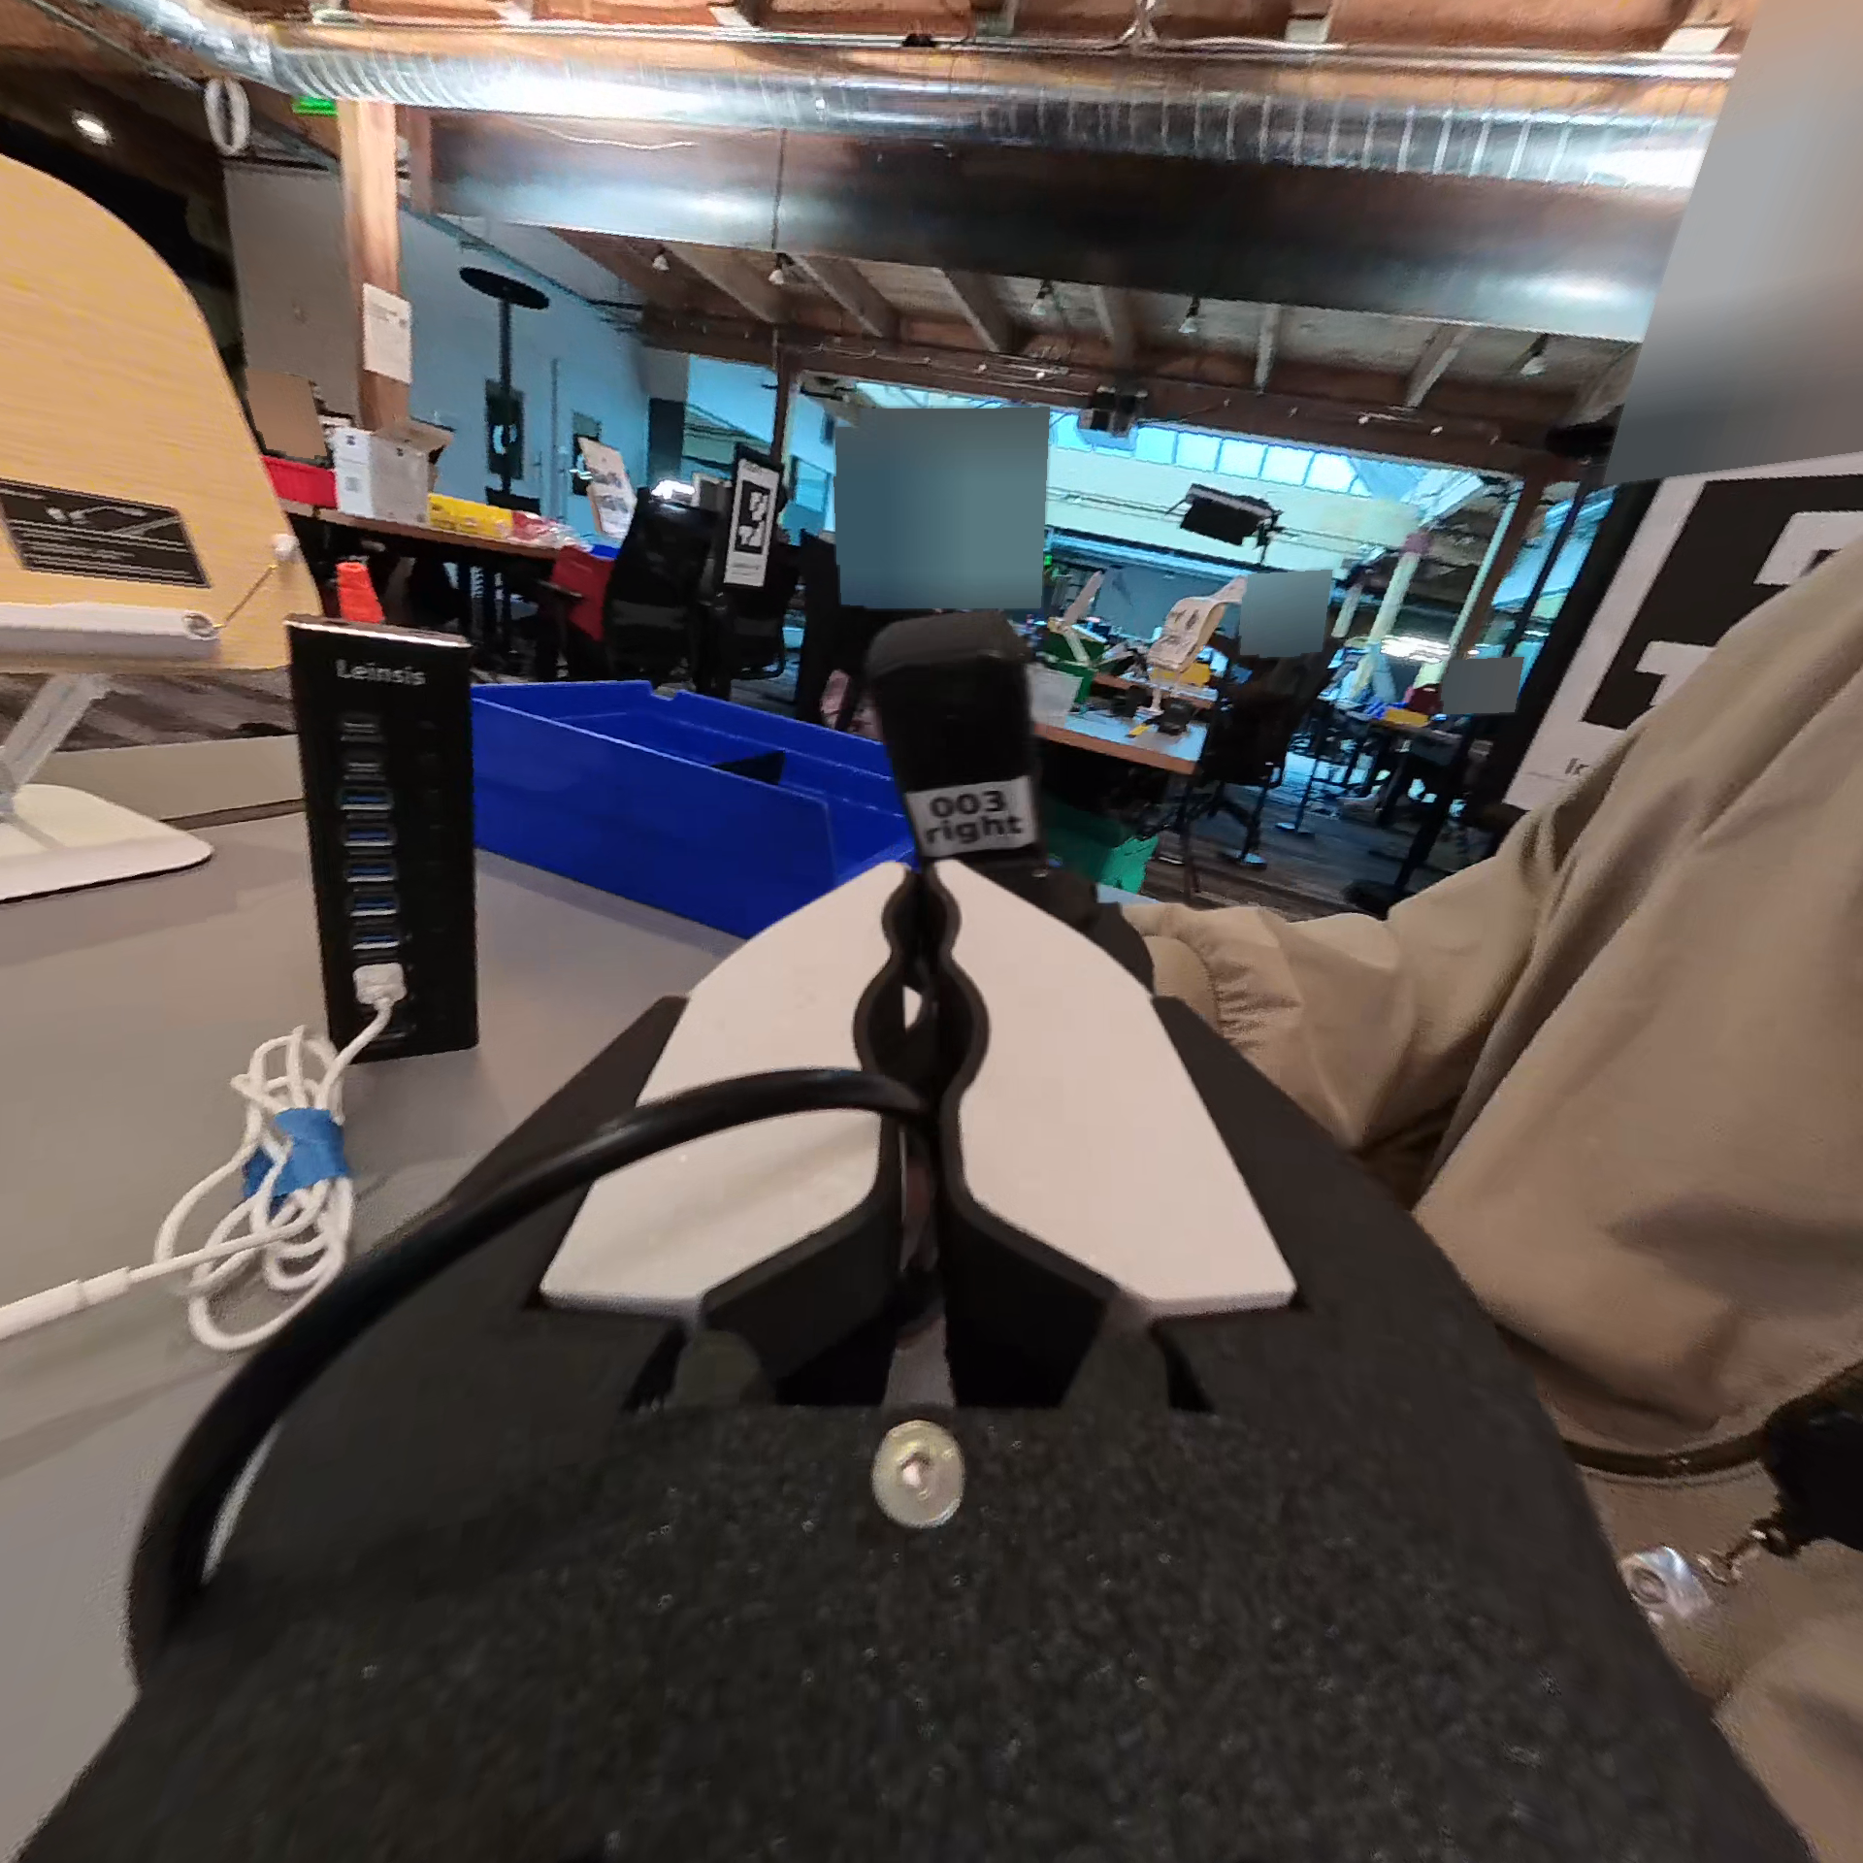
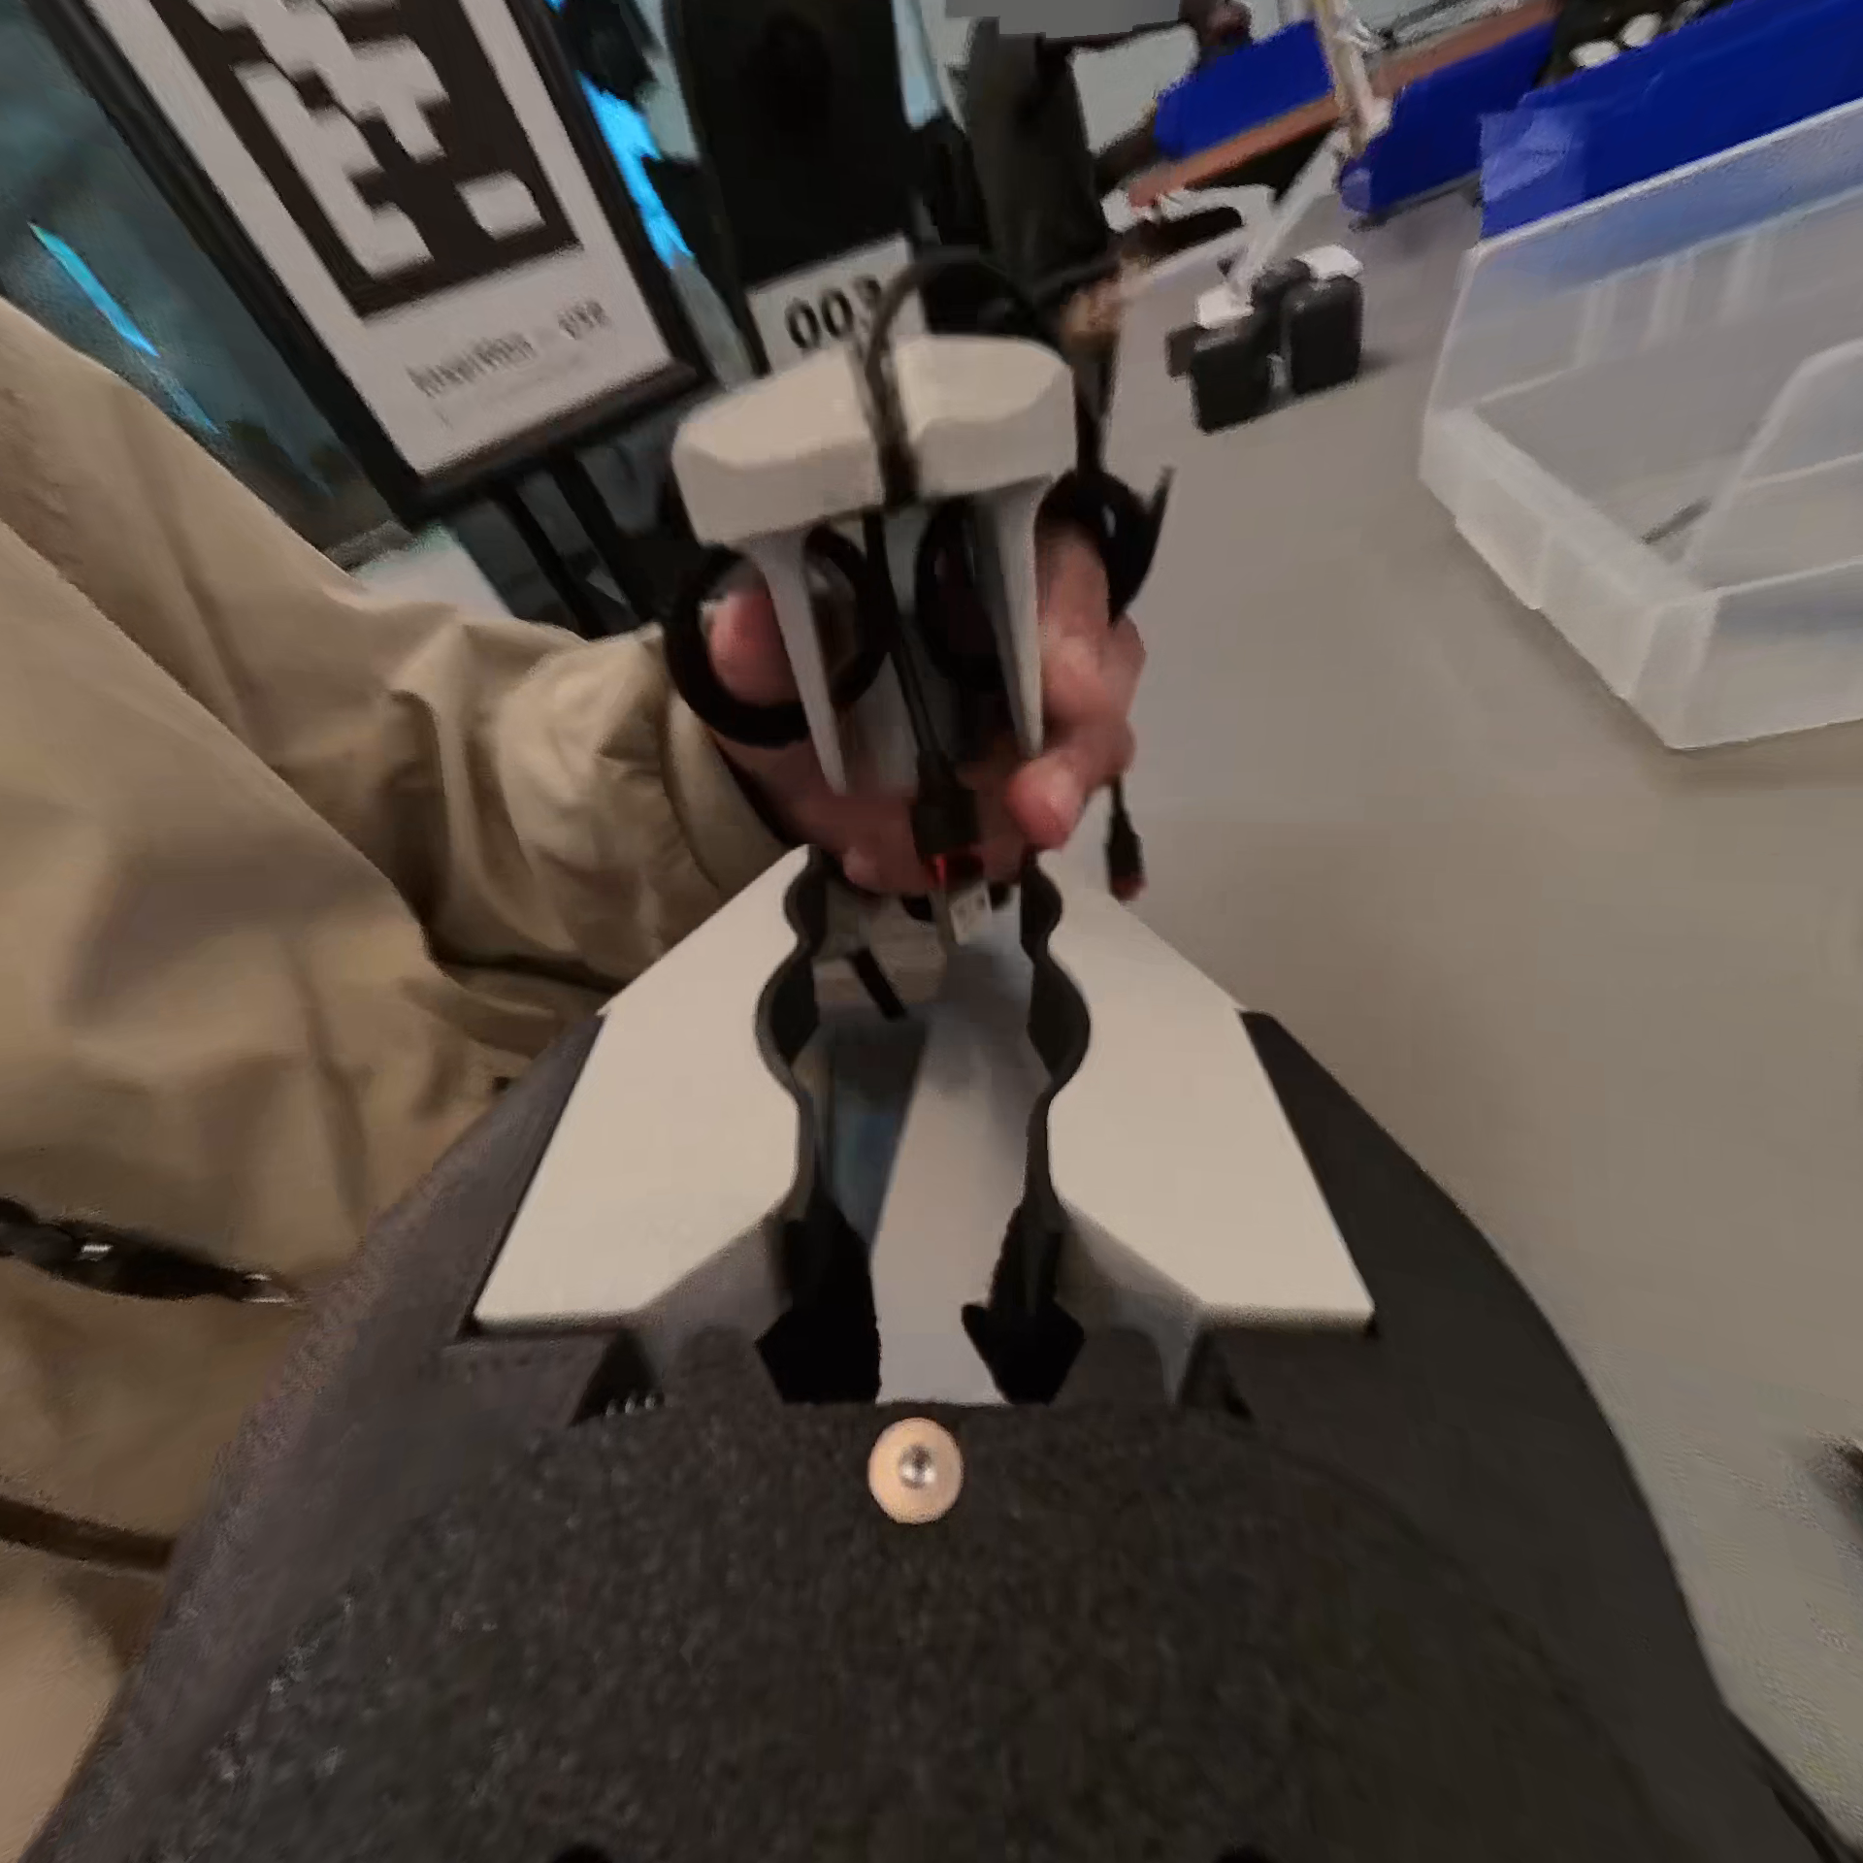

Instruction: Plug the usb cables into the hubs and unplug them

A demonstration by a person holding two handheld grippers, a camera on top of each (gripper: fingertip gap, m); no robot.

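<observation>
A: Left tongs (image 1: pixel 919 912)?
B: Pinching the black cable (image 1: pixel 565 1180). Only that view shows the hub (image 1: pixel 383 837) upright on the bench (image 1: pixel 605 968), white cable (image 1: pixel 272 1190) plugged in.
A: Right tongs (image 2: pixel 919 907)?
B: Spread, empty

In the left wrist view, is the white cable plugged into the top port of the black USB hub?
No, the white cable is plugged into a port near the bottom of the upright black USB hub, and the ports above it are empty.

one hub (image 1: pixel 383 837); two cables (image 1: pixel 272 1190); two grippers (image 1: pixel 922 897)
</observation>
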